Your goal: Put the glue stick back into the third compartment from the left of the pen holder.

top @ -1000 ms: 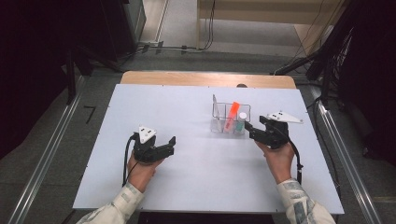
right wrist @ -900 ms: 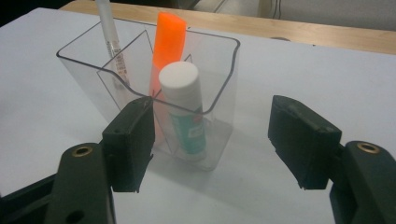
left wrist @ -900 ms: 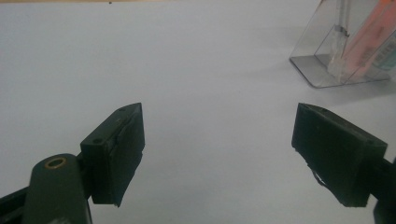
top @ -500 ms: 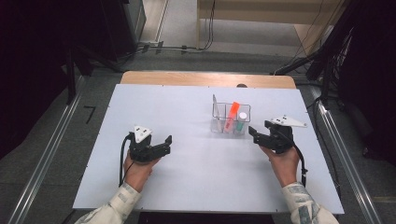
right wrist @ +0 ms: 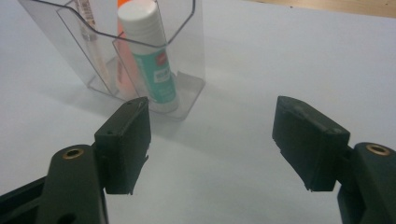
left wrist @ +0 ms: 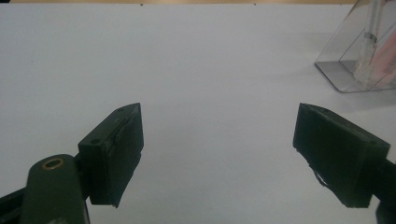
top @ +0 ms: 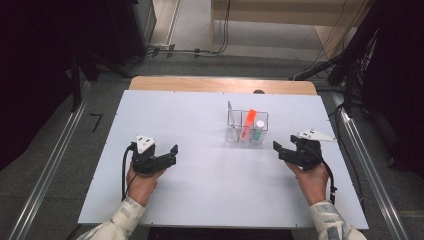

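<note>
jaws of the right tool [right wrist: 212,144] stand wide with nothing between them, having just opened further, just short of the clear organizer [right wrist: 187,56] holding the glue stick [right wrist: 149,60] on the table [top: 200,200]. left tool [left wrist: 233,154] hangs released, well apart. stowing looks finished.

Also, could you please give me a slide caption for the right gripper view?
Open right claw faces a clear organiser holding a glue stick on the white table.
</note>
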The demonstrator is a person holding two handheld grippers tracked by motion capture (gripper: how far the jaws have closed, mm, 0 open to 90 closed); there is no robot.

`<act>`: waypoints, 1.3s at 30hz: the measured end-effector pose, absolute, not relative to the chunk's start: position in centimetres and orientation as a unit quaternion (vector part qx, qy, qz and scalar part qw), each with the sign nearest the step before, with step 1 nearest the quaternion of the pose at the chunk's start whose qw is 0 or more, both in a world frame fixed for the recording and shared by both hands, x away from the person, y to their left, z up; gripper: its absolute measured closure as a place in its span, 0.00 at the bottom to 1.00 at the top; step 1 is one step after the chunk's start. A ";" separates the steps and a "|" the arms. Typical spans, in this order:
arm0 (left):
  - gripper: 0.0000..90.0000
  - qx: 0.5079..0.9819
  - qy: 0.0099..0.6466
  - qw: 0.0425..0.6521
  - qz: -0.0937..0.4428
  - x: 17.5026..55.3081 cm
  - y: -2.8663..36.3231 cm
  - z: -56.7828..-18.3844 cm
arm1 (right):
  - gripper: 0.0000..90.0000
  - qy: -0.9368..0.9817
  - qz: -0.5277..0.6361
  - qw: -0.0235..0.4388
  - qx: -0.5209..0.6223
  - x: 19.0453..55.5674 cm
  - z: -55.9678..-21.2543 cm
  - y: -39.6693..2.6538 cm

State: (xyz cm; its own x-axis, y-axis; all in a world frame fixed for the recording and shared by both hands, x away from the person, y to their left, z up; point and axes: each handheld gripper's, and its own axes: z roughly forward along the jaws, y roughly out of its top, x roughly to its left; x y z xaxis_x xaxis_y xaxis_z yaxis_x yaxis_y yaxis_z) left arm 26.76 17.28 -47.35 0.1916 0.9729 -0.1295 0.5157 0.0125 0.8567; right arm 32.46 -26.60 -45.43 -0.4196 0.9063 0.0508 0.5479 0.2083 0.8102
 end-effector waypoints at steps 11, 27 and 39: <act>0.18 0.646 0.577 0.417 0.275 26.3 17.9 -47.4 | 0.29 0.745 0.384 0.224 0.498 31.7 -45.8 -28.0; 0.18 0.645 0.575 0.413 0.287 24.8 18.9 -47.3 | 0.29 0.739 0.361 0.228 0.521 30.2 -46.4 -31.0; 0.18 0.649 0.566 0.405 0.306 23.1 19.2 -47.0 | 0.29 0.737 0.346 0.242 0.528 28.4 -46.5 -32.9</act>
